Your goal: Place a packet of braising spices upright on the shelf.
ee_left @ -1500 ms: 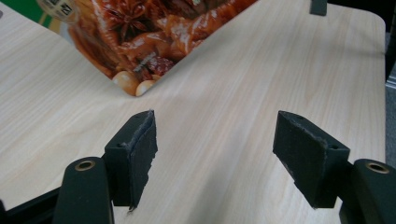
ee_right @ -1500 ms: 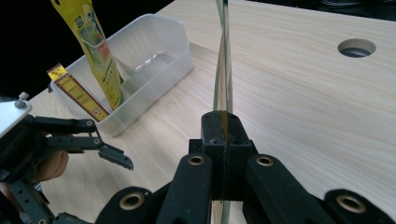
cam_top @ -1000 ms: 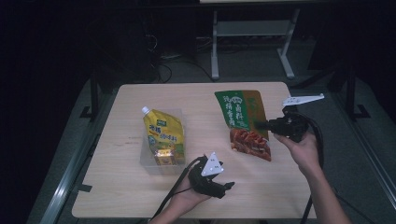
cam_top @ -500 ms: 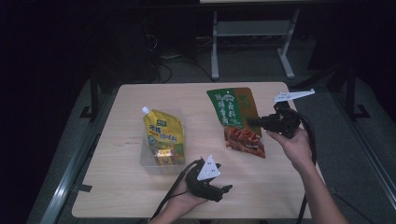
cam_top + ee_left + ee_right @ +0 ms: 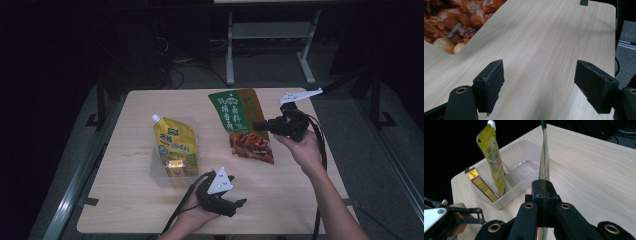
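The right gripper (image 5: 261,125) is clamped on the edge of the green snack pouch (image 5: 240,127), its jaws pressed together with the thin film pinched between them, as the right gripper view shows (image 5: 543,187). In the high view the pouch hangs over the right half of the wooden table (image 5: 300,200), right of the clear plastic bin (image 5: 167,175). Risk: the grip covers only a narrow strip of slick film, so the pouch may slip out if it swings or its contents shift. A second risk is collision: the bin already holds a yellow spouted pouch (image 5: 492,157) and a small yellow-and-red sachet (image 5: 482,186), both leaning, and a wide pouch pushed in flat could knock them over or catch on the bin rim. The left gripper (image 5: 235,204) rests near the table's front edge, jaws spread wide with nothing between them, and cannot steady the bin from there. The snack pouch is flat and flexible, green with white characters on its upper part and a reddish-brown food picture below.
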{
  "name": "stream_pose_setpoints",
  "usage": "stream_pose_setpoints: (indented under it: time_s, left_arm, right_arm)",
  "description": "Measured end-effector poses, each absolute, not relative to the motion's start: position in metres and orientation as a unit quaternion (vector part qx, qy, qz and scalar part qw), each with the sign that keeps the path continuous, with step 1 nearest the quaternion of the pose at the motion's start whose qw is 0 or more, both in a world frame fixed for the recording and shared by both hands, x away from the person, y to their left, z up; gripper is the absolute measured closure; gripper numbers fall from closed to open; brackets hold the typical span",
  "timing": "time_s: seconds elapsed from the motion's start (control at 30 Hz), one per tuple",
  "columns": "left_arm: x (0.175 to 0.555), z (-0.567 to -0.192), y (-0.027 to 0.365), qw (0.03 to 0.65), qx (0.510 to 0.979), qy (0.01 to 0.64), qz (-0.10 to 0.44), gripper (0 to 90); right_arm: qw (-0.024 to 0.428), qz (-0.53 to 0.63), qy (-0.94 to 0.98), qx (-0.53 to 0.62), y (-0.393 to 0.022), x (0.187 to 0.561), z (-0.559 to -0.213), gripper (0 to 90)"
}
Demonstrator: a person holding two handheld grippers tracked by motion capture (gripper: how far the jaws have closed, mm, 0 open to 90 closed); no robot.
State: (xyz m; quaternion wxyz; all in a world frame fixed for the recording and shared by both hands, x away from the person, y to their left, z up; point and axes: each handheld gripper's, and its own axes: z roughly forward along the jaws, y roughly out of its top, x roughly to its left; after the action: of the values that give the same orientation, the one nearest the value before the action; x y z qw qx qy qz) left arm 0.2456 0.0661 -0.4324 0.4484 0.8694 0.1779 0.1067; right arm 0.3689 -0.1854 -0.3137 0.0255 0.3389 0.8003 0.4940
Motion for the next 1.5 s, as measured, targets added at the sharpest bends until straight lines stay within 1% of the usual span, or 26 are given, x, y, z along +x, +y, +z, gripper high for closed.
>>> stream_pose_setpoints:
  time_s: [0.43, 0.67, 0.8, 1.0, 1.5]
  left_arm:
    - [0.244, -0.433, 0.067, 0.456, 0.866, 0.177, 0.102, 22.8]
    - [0.244, -0.431, 0.069, 0.460, 0.866, 0.170, 0.100, 22.6]
    - [0.242, -0.431, 0.070, 0.468, 0.860, 0.181, 0.093, 22.6]
    - [0.243, -0.431, 0.071, 0.469, 0.860, 0.178, 0.093, 22.4]
    - [0.241, -0.430, 0.072, 0.465, 0.864, 0.165, 0.097, 22.0]
  right_arm:
    - [0.030, 0.503, 0.804, 0.316, -0.160, 0.382, -0.298, 89.7]
    - [0.022, 0.509, 0.806, 0.303, -0.144, 0.389, -0.291, 89.7]
    - [0.022, 0.512, 0.807, 0.293, -0.133, 0.395, -0.285, 89.7]
    - [0.018, 0.520, 0.806, 0.283, -0.119, 0.402, -0.279, 89.7]
    - [0.007, 0.536, 0.803, 0.260, -0.075, 0.423, -0.276, 89.7]
